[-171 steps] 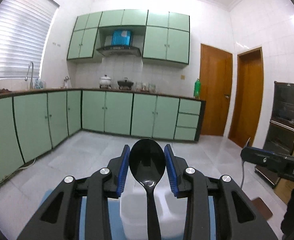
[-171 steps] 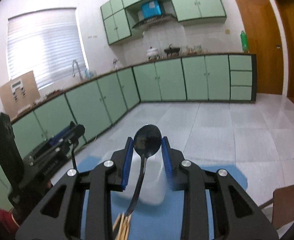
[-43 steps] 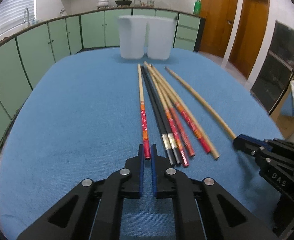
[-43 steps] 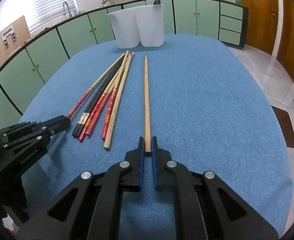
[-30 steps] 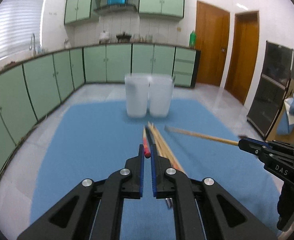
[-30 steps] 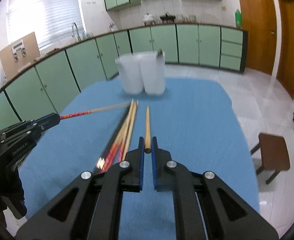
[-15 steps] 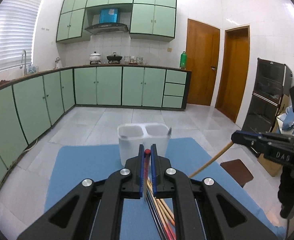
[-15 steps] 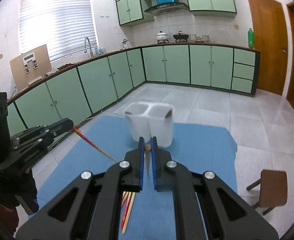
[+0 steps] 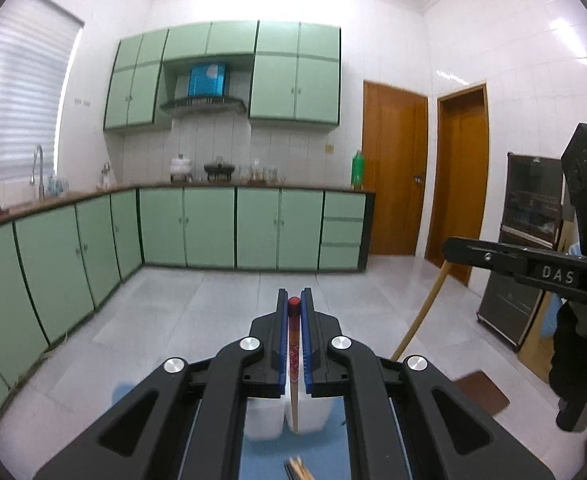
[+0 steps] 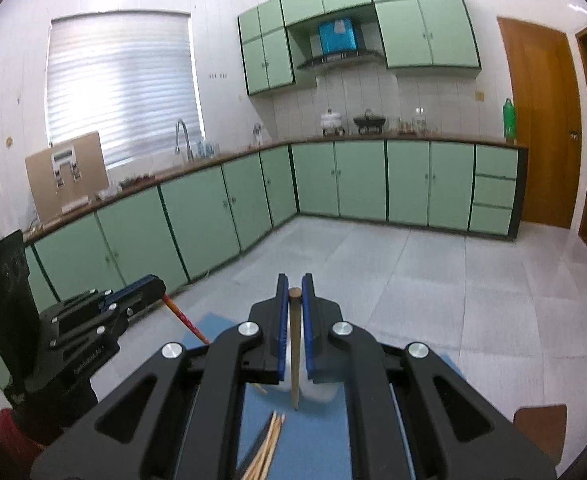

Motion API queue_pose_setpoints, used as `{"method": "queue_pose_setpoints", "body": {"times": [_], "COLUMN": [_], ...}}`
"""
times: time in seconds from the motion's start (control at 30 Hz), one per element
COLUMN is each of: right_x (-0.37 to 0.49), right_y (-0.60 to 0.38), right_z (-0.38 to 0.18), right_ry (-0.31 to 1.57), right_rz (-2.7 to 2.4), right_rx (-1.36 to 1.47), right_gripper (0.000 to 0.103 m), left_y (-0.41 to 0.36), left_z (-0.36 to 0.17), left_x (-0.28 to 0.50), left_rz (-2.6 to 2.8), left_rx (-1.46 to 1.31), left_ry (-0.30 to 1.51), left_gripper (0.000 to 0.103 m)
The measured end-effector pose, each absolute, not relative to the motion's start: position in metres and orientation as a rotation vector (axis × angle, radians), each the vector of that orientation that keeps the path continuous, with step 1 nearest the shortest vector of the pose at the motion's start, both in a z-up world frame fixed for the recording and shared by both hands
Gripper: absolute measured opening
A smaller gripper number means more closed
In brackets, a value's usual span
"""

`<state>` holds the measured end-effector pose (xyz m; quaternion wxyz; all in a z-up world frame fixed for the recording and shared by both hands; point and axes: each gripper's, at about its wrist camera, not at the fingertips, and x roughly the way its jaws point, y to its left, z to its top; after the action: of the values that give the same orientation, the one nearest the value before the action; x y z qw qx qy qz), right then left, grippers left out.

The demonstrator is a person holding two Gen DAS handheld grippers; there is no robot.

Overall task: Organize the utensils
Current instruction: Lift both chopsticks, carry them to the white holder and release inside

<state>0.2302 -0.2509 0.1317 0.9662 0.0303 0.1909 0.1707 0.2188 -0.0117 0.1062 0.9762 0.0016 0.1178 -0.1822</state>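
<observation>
My left gripper [image 9: 294,304] is shut on a red-ended chopstick [image 9: 293,344] that hangs point down over the white two-cup holder [image 9: 267,420] on the blue table [image 9: 261,460]. My right gripper [image 10: 294,288] is shut on a plain wooden chopstick [image 10: 294,352], also point down over the holder [image 10: 317,394]. Each gripper shows in the other's view: the right one [image 9: 469,246] with its chopstick [image 9: 421,316], the left one [image 10: 145,286] with its red chopstick [image 10: 183,318]. Several chopsticks [image 10: 267,446] lie on the table below.
Green kitchen cabinets [image 9: 213,228] run along the far wall and the left. Two wooden doors [image 9: 393,172] stand at the right. A brown stool [image 10: 541,420] stands at the table's right side. A dark cabinet [image 9: 529,248] stands at the far right.
Both grippers took a chopstick off the table, lifted it and tipped it point down. Since half a second ago they have risen and come closer over the white holder.
</observation>
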Motion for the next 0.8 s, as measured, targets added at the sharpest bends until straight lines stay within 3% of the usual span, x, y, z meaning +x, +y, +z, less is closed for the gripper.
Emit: {"method": "queue_pose_setpoints", "body": {"times": [0.27, 0.53, 0.63, 0.8], "right_x": [0.282, 0.318, 0.309, 0.273], "right_y": [-0.252, -0.243, -0.248, -0.259], "right_z": [0.13, 0.073, 0.063, 0.053], "right_ry": [0.343, 0.489, 0.493, 0.461], "right_rz": [0.278, 0.277, 0.267, 0.236], "right_rx": [0.054, 0.065, 0.084, 0.106], "right_gripper": [0.006, 0.011, 0.018, 0.044], "left_y": [-0.031, -0.033, -0.029, -0.021], "left_z": [0.114, 0.061, 0.052, 0.044], "left_x": [0.256, 0.292, 0.285, 0.259], "left_rz": [-0.303, -0.299, -0.299, -0.308], "left_rx": [0.036, 0.017, 0.019, 0.016], "left_ry": [0.182, 0.348, 0.361, 0.374], "left_gripper": [0.006, 0.008, 0.018, 0.032]}}
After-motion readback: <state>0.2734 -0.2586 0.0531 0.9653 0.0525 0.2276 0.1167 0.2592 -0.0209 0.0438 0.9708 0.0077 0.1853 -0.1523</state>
